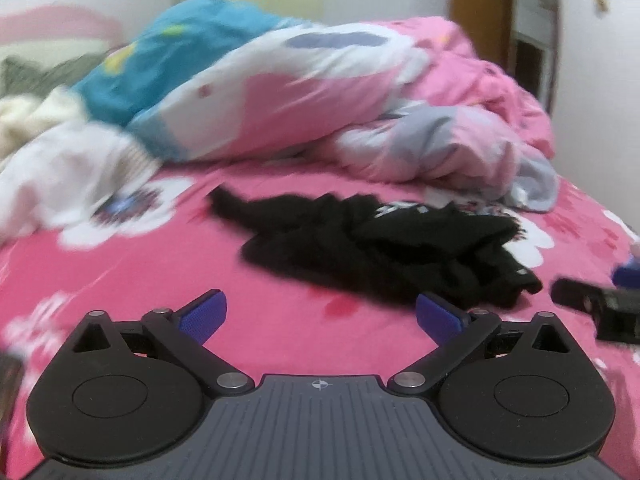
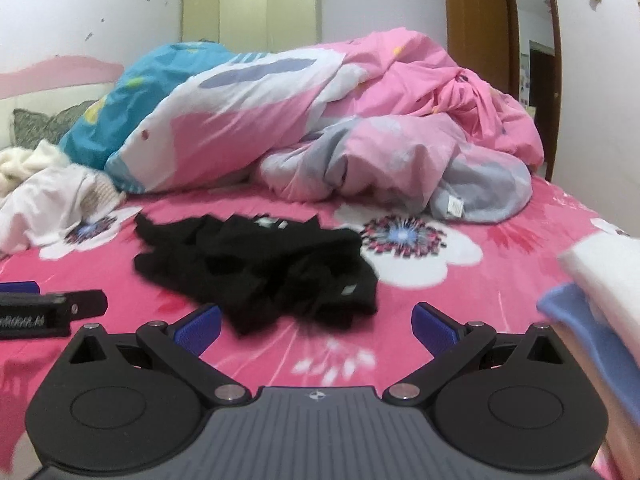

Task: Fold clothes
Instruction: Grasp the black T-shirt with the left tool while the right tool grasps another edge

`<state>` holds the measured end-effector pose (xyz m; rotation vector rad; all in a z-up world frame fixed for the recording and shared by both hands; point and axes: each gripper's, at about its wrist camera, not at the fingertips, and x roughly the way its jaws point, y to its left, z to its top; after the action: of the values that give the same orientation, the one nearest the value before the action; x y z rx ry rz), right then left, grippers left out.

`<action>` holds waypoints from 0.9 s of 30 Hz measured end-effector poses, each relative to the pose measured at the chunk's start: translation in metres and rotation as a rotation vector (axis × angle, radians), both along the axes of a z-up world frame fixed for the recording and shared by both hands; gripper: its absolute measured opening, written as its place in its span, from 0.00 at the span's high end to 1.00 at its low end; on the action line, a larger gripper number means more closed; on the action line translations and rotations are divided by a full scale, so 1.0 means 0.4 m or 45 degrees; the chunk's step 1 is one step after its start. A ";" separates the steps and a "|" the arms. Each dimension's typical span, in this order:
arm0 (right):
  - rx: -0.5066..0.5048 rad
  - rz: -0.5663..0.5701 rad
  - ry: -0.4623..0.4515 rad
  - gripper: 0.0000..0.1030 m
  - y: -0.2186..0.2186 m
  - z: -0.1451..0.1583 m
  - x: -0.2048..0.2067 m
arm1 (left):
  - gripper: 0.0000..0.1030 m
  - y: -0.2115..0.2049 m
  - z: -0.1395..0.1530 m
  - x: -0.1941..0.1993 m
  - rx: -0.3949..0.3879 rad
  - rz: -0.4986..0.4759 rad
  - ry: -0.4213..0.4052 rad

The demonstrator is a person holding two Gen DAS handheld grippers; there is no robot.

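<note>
One crumpled black garment (image 2: pixel 256 264) lies on the pink bedsheet (image 2: pixel 500 300) just ahead of the left gripper (image 1: pixel 320 318) and right gripper (image 2: pixel 316 326), both spread wide and empty; seemingly light and limp, it is probably best pinched at an outer edge.

Black claw (image 1: pixel 322 316) linkages, blue ribbed pads (image 1: pixel 202 316), silver rivets.

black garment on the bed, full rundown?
The black garment is soft, knit-looking fabric, crumpled in a loose unfolded heap on the pink floral sheet. A small white print shows near its far edge and a small grey tag near its front. One narrow end trails left. Neither open gripper touches it.
</note>
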<state>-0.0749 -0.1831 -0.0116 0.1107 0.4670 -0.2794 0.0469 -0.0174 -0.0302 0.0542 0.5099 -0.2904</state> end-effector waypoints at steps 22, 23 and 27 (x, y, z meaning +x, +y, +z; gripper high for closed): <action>0.488 0.166 0.166 0.89 -0.252 -0.054 0.300 | 0.97 -0.175 -0.051 0.162 0.098 -0.254 0.009; 0.492 0.175 0.155 0.90 -0.246 -0.043 0.288 | 0.98 -0.165 -0.042 0.154 0.078 -0.251 0.007; 0.510 0.210 0.110 0.91 -0.225 0.003 0.241 | 0.99 -0.122 0.000 0.096 0.023 -0.283 -0.025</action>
<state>0.0214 -0.2729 -0.0103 0.4499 0.6102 -0.0253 0.0854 -0.0662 -0.0302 0.1318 0.4880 -0.5024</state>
